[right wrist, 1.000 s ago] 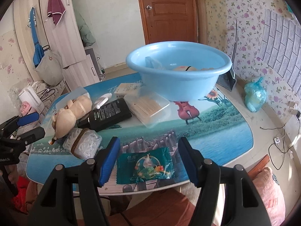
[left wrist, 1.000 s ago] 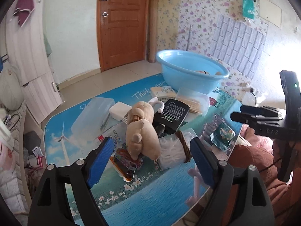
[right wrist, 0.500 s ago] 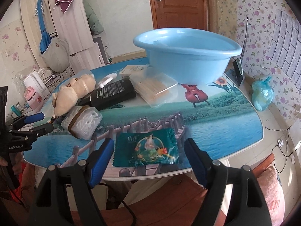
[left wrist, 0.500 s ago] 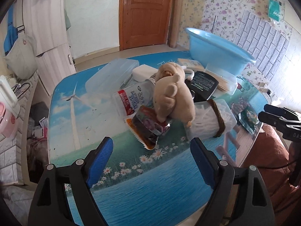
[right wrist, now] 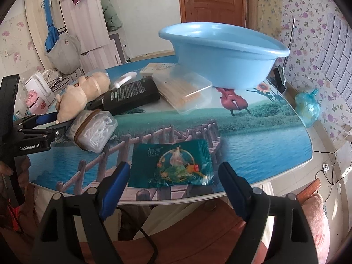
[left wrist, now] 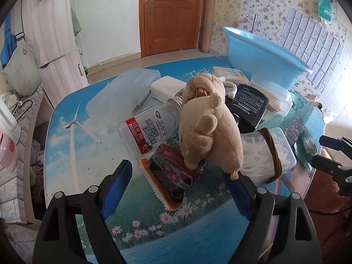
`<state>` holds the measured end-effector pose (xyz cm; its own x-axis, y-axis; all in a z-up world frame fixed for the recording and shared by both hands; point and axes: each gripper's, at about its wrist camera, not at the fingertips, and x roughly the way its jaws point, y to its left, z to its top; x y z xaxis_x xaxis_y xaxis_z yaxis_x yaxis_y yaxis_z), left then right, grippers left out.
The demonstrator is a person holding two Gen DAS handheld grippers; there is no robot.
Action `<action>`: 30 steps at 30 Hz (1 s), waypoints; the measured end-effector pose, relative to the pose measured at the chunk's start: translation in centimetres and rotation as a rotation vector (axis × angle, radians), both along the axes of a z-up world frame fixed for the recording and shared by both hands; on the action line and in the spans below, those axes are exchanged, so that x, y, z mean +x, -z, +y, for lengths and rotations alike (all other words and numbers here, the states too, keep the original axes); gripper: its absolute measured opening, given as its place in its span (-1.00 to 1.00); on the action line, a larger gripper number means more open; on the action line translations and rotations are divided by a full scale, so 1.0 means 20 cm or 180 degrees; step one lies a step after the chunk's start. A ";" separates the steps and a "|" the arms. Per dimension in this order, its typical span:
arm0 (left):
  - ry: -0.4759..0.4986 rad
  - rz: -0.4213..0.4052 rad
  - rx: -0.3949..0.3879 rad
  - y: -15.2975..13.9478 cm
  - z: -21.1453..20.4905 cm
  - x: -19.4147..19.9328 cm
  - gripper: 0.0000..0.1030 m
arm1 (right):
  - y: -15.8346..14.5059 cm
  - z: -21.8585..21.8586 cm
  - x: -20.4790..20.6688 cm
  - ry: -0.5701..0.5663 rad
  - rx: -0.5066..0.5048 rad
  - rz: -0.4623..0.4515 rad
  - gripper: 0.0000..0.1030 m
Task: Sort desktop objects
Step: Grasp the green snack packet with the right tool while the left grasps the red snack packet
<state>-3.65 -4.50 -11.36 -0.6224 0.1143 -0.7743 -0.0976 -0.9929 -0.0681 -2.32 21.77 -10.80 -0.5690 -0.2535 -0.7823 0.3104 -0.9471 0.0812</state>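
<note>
A tan plush toy (left wrist: 209, 129) lies atop a heap on the table: a clear bottle with a red label (left wrist: 149, 129), a red snack packet (left wrist: 173, 176), a black box (left wrist: 248, 103) and a clear tub of white picks (left wrist: 266, 154). My left gripper (left wrist: 178, 187) is open, its blue pads either side of the snack packet and the toy's rear. A dark green sachet (right wrist: 176, 165) lies at the table's near edge, framed by my open right gripper (right wrist: 173, 184). The blue basin (right wrist: 222, 52) stands at the back.
A clear lidded box (left wrist: 123, 94) and a white box (left wrist: 167, 87) sit behind the heap. A clear case of wooden sticks (right wrist: 182, 88) lies in front of the basin. The table edge (right wrist: 286, 171) runs close to my right gripper. A blue bag (right wrist: 308, 107) lies on the floor.
My left gripper has swung left and moved in close to the heap, now bracketing the snack packet. My right gripper has dropped lower and nearer to the green sachet.
</note>
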 end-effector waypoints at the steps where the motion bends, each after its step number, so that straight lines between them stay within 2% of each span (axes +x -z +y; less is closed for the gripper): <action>1: -0.0001 -0.0007 0.0025 0.00 0.00 -0.01 0.60 | 0.00 0.00 0.00 0.0008 0.0001 -0.0012 0.62; 3: 0.0021 -0.0022 0.0098 0.00 -0.01 -0.01 0.41 | 0.01 0.01 -0.01 0.0022 0.0004 -0.0033 0.62; 4: 0.0000 -0.0021 0.0050 0.01 0.00 -0.01 0.28 | 0.02 0.01 -0.01 0.0026 0.0003 -0.0045 0.62; 6: 0.0020 -0.0044 -0.0015 0.02 0.01 -0.01 0.21 | 0.02 0.01 -0.01 0.0037 0.0000 -0.0062 0.62; 8: 0.0016 -0.0015 -0.0123 0.02 0.02 0.00 -0.04 | 0.03 0.02 -0.02 0.0049 -0.0002 -0.0071 0.62; 12: 0.0006 -0.0016 -0.0046 0.01 0.00 0.02 -0.12 | 0.04 0.02 -0.03 0.0073 0.0018 -0.0077 0.62; 17: -0.0001 0.0011 -0.0083 -0.01 -0.01 0.03 -0.17 | 0.05 -0.01 -0.03 0.0039 0.0154 -0.0014 0.62; 18: -0.0003 0.0015 -0.0070 -0.02 -0.01 0.04 -0.17 | 0.05 -0.01 -0.03 0.0028 0.0204 0.0014 0.57; 21: -0.0014 0.0035 -0.0047 -0.04 -0.03 0.06 -0.17 | 0.04 -0.03 -0.02 -0.0068 0.0254 0.0109 -0.06; 23: -0.0025 0.0031 -0.0034 -0.05 -0.03 0.06 -0.18 | 0.04 -0.04 -0.02 -0.0133 0.0249 0.0105 -0.22; 25: -0.0037 0.0024 -0.0014 -0.06 -0.04 0.07 -0.18 | 0.04 -0.05 -0.02 -0.0187 0.0225 0.0109 -0.56; 26: -0.0041 0.0028 -0.0012 -0.06 -0.04 0.07 -0.18 | 0.04 -0.04 -0.02 -0.0207 0.0201 0.0106 -0.64; 27: -0.0048 0.0043 -0.0018 -0.07 -0.05 0.08 -0.18 | 0.04 -0.03 -0.02 -0.0228 0.0153 0.0099 -0.81; 30: -0.0068 0.0110 -0.0028 -0.12 -0.05 0.10 -0.18 | 0.01 -0.01 -0.02 -0.0274 0.0000 0.0124 -0.83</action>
<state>-1.60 -5.58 -9.00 -0.6509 0.0940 -0.7533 -0.0784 -0.9953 -0.0564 -2.74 21.57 -11.02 -0.5751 -0.3027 -0.7600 0.3936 -0.9168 0.0674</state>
